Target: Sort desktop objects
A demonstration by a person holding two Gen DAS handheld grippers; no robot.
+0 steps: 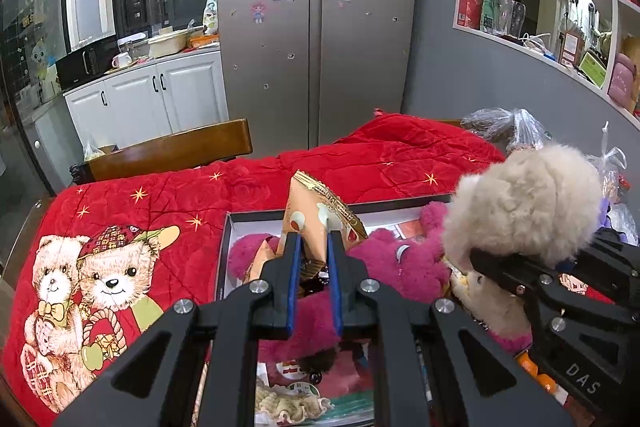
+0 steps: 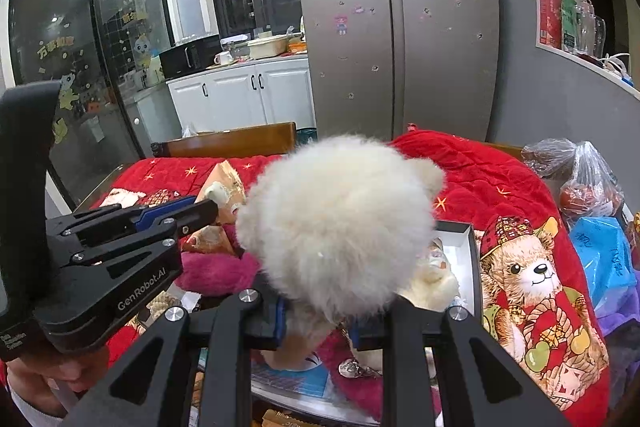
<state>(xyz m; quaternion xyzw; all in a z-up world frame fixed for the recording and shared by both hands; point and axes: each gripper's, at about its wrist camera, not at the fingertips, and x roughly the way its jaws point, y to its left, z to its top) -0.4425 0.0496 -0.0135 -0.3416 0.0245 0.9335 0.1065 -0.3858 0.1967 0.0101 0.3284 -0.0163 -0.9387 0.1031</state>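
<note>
My left gripper (image 1: pixel 313 243) is shut on an orange snack packet (image 1: pixel 316 211), which stands tilted above a black-rimmed box (image 1: pixel 256 217). A pink plush toy (image 1: pixel 400 263) lies in that box. My right gripper (image 2: pixel 320 323) is shut on a fluffy cream plush toy (image 2: pixel 340 227), gripping it low down under its round head and holding it over the box's right part (image 2: pixel 466 231). The left wrist view shows that plush (image 1: pixel 520 203) with the right gripper (image 1: pixel 484 261) at the right. In the right wrist view the left gripper (image 2: pixel 210 207) and the packet (image 2: pixel 226 187) are at the left.
A red quilted cloth (image 1: pixel 140 211) with printed bears covers the table. A wooden chair back (image 1: pixel 172 151) stands behind it. Plastic bags (image 2: pixel 584 179) pile up at the right edge. More snack packets (image 1: pixel 292 399) lie at the box's near end. A hand (image 2: pixel 68 371) holds the left gripper.
</note>
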